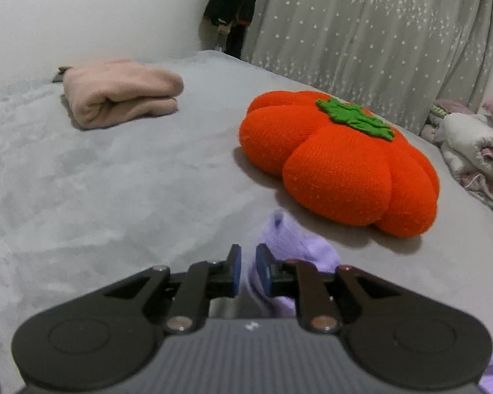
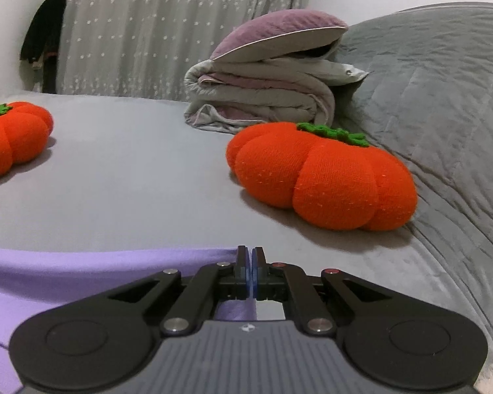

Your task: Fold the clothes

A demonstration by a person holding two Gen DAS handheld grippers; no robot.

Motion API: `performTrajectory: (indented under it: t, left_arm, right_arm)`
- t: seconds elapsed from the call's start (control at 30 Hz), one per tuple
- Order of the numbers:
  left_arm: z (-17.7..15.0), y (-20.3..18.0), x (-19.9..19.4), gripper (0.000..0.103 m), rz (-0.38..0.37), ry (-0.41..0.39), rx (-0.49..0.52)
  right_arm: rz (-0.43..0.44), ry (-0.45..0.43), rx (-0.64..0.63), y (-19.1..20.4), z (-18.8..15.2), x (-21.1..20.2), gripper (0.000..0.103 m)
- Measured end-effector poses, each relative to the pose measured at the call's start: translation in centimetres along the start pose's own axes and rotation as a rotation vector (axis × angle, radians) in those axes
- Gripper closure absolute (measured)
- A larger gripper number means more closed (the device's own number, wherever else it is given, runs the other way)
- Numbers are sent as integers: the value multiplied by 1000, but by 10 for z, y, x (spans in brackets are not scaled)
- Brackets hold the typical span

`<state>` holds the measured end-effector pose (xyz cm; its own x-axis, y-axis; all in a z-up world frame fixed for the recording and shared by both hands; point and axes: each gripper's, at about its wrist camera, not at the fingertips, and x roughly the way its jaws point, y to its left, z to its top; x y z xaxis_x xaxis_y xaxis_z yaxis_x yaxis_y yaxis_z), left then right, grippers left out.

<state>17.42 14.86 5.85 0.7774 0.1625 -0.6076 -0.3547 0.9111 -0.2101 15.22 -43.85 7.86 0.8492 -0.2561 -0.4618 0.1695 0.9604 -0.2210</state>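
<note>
Lavender knit cloth (image 2: 82, 272) fills the space just under and to the left of my right claw (image 2: 250, 259), whose blue-padded jaws are pressed together on the cloth's upper edge, pinching it at the corner where the fabric bunches. Ahead of that claw and to its right sits a plump orange knitted pumpkin cushion with a green stem (image 2: 322, 177) on the grey bed cover (image 2: 131, 170); beyond it rests a folded stack of grey and mauve quilts (image 2: 263, 98), with a purple pillow (image 2: 279, 32) leaning on top.

My left claw (image 1: 246, 262) has a narrow gap between its jaws. A fold of the same lavender cloth (image 1: 295, 246) rises just ahead and to the right of the right-hand pad, passing beneath it; I cannot tell whether any fabric is caught. Further ahead to the right lies another orange pumpkin cushion (image 1: 338, 164), and far ahead to the left a folded pale pink garment (image 1: 121, 95) lies on the bed.
</note>
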Motion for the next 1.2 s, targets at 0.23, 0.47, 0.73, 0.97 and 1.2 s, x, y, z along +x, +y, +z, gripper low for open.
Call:
performTrajectory:
  t: [0.23, 0.47, 0.73, 0.97, 1.2]
  left_arm:
    - [-6, -1, 6, 74, -46, 56, 20]
    - [-14, -6, -3, 66, -30, 91, 30]
    - [-29, -6, -37, 68, -21, 109, 41]
    - [-47, 4, -70, 68, -13, 161, 1]
    - [-64, 12, -97, 60, -2, 207, -24]
  right_arm:
    - [-77, -4, 65, -14, 1, 6, 101]
    - [-6, 126, 52, -9, -10, 10, 94]
    - [97, 255, 185, -28, -29, -8, 94]
    - [204, 358, 161, -22, -42, -46, 79]
    - [236, 433, 318, -23, -70, -49, 75]
